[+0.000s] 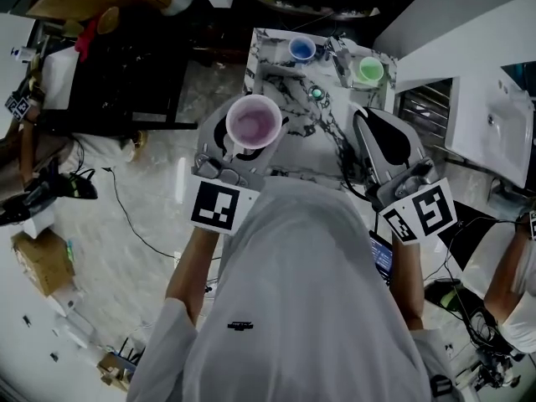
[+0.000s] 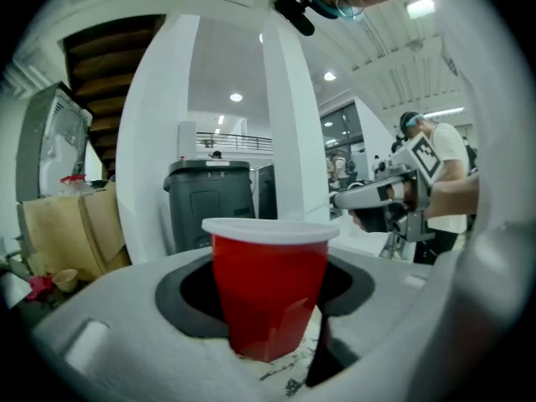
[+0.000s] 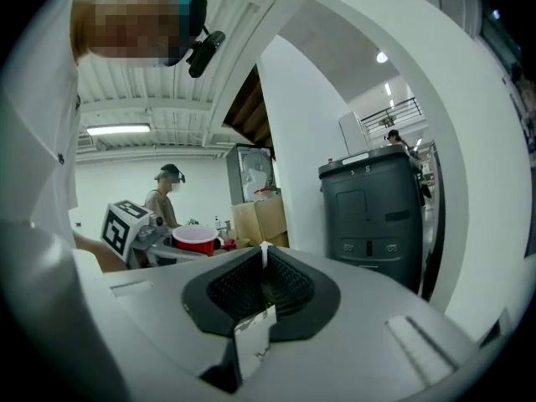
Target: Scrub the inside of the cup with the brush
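Your left tool (image 1: 249, 145) is clamped on the red cup (image 2: 268, 287). Its two jaws press against opposite sides of the cup's lower half. The cup stands upright between them with its white rim level and its mouth facing up toward your head. In the head view the cup is raised clear of the marbled worktop (image 1: 280, 78), over the near left corner. Your right tool (image 3: 264, 283) is raised off the worktop's near right edge, well apart from the cup. Its ribbed pads are drawn almost together on a thin white strip (image 3: 254, 342), which runs edge-on between them and widens into a flat tab nearer the camera. No view shows what sits at the strip's far end, so you cannot tell whether bristles are there. On the worktop, a blue cup (image 1: 301, 50) stands near the far edge and a green cup (image 1: 370, 71) stands by the far right corner. Both are upright and apart from each other.
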`<action>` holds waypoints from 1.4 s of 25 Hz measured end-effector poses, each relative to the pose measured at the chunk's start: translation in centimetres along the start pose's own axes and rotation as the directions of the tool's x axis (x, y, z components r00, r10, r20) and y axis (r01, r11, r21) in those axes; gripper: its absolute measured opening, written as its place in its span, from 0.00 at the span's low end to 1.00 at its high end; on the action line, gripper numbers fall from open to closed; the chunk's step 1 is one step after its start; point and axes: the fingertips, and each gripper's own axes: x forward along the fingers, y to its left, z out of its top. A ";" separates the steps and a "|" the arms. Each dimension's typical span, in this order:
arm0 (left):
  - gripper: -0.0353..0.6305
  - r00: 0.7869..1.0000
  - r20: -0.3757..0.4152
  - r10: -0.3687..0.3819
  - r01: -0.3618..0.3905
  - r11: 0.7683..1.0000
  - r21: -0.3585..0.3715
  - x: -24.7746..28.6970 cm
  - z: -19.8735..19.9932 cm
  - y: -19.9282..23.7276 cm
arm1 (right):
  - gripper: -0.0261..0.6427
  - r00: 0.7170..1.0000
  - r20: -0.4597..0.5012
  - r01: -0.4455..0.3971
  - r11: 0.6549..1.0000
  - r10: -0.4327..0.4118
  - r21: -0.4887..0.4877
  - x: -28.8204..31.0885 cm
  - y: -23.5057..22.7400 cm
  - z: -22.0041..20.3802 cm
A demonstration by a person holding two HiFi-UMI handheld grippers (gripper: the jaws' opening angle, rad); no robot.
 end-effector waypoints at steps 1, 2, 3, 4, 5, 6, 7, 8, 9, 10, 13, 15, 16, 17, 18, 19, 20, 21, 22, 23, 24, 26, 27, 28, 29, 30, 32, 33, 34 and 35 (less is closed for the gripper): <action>0.46 0.999 0.008 0.041 -0.041 0.999 -0.016 -0.1 0.0 0.4 | 0.08 1.000 0.006 0.028 1.000 -0.028 -0.013 0.0 -0.3 -0.1; 0.46 0.997 0.018 0.071 -0.070 0.997 -0.044 -0.1 0.1 0.6 | 0.08 0.998 0.010 0.054 0.998 -0.054 -0.022 -0.1 -0.7 -0.3; 0.46 0.996 0.028 0.087 -0.085 0.993 -0.077 -0.2 0.2 0.7 | 0.08 0.997 0.013 0.079 0.997 -0.078 -0.025 -0.2 -1.0 -0.5; 0.46 0.995 0.036 0.093 -0.089 0.991 -0.103 -0.2 0.3 0.7 | 0.08 0.995 0.015 0.100 0.995 -0.099 -0.025 -0.3 -1.4 -0.7; 0.46 0.995 0.040 0.094 -0.089 0.989 -0.117 -0.3 0.4 0.7 | 0.08 0.993 0.017 0.118 0.993 -0.117 -0.022 -0.4 -1.7 -0.9; 0.46 0.995 0.043 0.093 -0.087 0.989 -0.123 -0.3 0.4 0.7 | 0.08 0.991 0.018 0.135 0.991 -0.134 -0.020 -0.5 -2.0 -1.1; 0.46 0.995 0.044 0.091 -0.084 0.988 -0.128 -0.3 0.4 0.6 | 0.08 0.988 0.017 0.151 0.988 -0.150 -0.019 -0.7 -2.3 -1.4; 0.46 0.995 0.043 0.088 -0.082 0.987 -0.135 -0.2 0.4 0.4 | 0.08 0.986 0.013 0.166 0.986 -0.166 -0.022 -0.8 -2.5 -1.7; 0.46 0.995 0.042 0.086 -0.079 0.987 -0.142 -0.2 0.3 0.3 | 0.08 0.984 0.007 0.181 0.983 -0.181 -0.025 -0.9 -2.8 -2.1; 0.46 0.996 0.041 0.083 -0.077 0.986 -0.148 -0.1 0.1 0.3 | 0.08 0.981 0.001 0.194 0.981 -0.194 -0.028 -0.9 -3.0 -2.4; 0.46 0.996 0.045 0.082 -0.073 0.982 -0.172 0.1 0.0 0.2 | 0.08 0.974 -0.013 0.226 0.974 -0.226 -0.028 -1.0 -3.6 -3.1; 0.46 0.995 0.040 0.094 -0.085 0.979 -0.186 0.0 -0.2 0.2 | 0.08 0.970 -0.024 0.240 0.970 -0.240 -0.027 -1.0 -3.7 -3.8; 0.46 0.994 0.034 0.101 -0.092 0.977 -0.190 -0.1 -0.4 0.3 | 0.08 0.969 -0.030 0.243 0.970 -0.244 -0.026 -1.0 -3.7 -4.1; 0.46 0.994 0.027 0.105 -0.098 0.976 -0.193 -0.1 -0.6 0.3 | 0.08 0.968 -0.036 0.247 0.969 -0.248 -0.025 -1.0 -3.8 -4.4; 0.46 0.994 0.018 0.105 -0.099 0.976 -0.195 0.0 -0.9 0.3 | 0.08 0.967 -0.041 0.251 0.968 -0.252 -0.025 -1.0 -3.8 -4.6; 0.46 0.995 0.008 0.101 -0.098 0.976 -0.196 0.0 -1.3 0.1 | 0.08 0.966 -0.044 0.255 0.966 -0.256 -0.027 -1.1 -3.9 -4.7; 0.46 0.995 0.002 0.097 -0.095 0.976 -0.197 0.1 -1.5 0.0 | 0.08 0.964 -0.046 0.260 0.965 -0.262 -0.029 -1.1 -3.9 -4.8; 0.46 0.995 0.004 0.095 -0.092 0.975 -0.200 0.1 -1.4 -0.1 | 0.08 0.963 -0.045 0.265 0.964 -0.266 -0.028 -1.2 -3.9 -4.7; 0.46 0.995 0.013 0.095 -0.090 0.975 -0.204 0.2 -1.1 -0.2 | 0.08 0.962 -0.044 0.270 0.963 -0.270 -0.025 -1.2 -3.9 -4.7; 0.46 0.995 0.023 0.095 -0.088 0.974 -0.208 0.3 -0.9 -0.3 | 0.08 0.961 -0.044 0.273 0.962 -0.274 -0.021 -1.2 -3.9 -4.7; 0.46 0.995 0.030 0.095 -0.086 0.974 -0.210 0.3 -0.7 -0.3 | 0.08 0.960 -0.043 0.277 0.961 -0.277 -0.017 -1.2 -3.8 -4.8; 0.46 0.995 0.032 0.094 -0.085 0.974 -0.210 0.4 -0.6 -0.4 | 0.08 0.959 -0.045 0.280 0.960 -0.280 -0.014 -1.2 -3.9 -4.9; 0.46 0.995 0.030 0.094 -0.086 0.974 -0.211 0.4 -0.7 -0.4 | 0.08 0.959 -0.047 0.279 0.960 -0.280 -0.016 -1.2 -3.9 -4.9; 0.46 0.995 0.026 0.094 -0.087 0.974 -0.210 0.5 -0.8 -0.4 | 0.08 0.959 -0.049 0.278 0.960 -0.278 -0.019 -1.2 -3.9 -5.0; 0.46 0.996 0.018 0.092 -0.086 0.975 -0.206 0.5 -1.1 -0.4 | 0.08 0.959 -0.050 0.277 0.961 -0.277 -0.021 -1.2 -3.9 -5.0; 0.46 0.996 0.005 0.088 -0.085 0.976 -0.201 0.4 -1.4 -0.4 | 0.08 0.960 -0.050 0.276 0.961 -0.277 -0.023 -1.2 -3.9 -5.0; 0.46 0.997 -0.012 0.082 -0.083 0.977 -0.195 0.3 -1.8 -0.6 | 0.07 0.959 -0.050 0.277 0.961 -0.278 -0.023 -1.3 -3.9 -5.0; 0.46 0.997 -0.011 0.081 -0.082 0.977 -0.195 0.2 -1.8 -0.6 | 0.08 0.959 -0.050 0.277 0.960 -0.278 -0.022 -1.3 -3.8 -5.0; 0.46 0.997 -0.008 0.081 -0.081 0.977 -0.196 0.2 -1.7 -0.7 | 0.08 0.959 -0.050 0.277 0.961 -0.278 -0.022 -1.4 -3.8 -5.0; 0.46 0.997 -0.006 0.081 -0.081 0.977 -0.196 0.3 -1.7 -0.8 | 0.08 0.959 -0.050 0.277 0.961 -0.278 -0.023 -1.4 -3.8 -5.0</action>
